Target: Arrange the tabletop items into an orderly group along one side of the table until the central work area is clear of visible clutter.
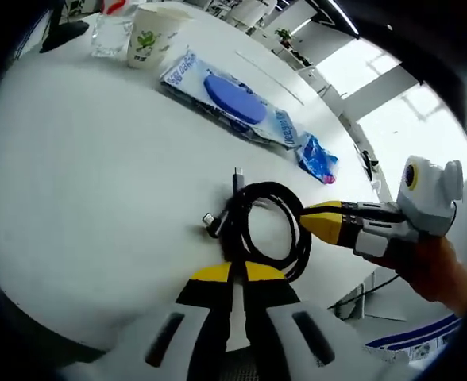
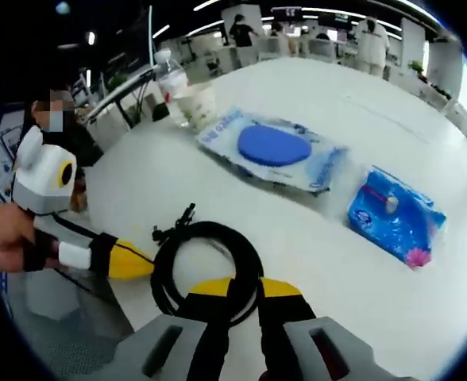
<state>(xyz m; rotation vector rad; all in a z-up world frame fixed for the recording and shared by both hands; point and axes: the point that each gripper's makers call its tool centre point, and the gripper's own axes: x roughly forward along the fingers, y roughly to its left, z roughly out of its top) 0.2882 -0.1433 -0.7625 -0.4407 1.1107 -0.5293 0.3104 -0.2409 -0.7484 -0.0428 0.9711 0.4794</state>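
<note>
Both fingers pinching coiled cable.

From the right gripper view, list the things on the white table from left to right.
Other gripper's yellow-tipped jaws → coiled black cable → flat wet-wipes pack with the blue oval lid → small blue tissue packet. The clear plastic bottle stands farther back, above the cable, so it is left out.
</note>
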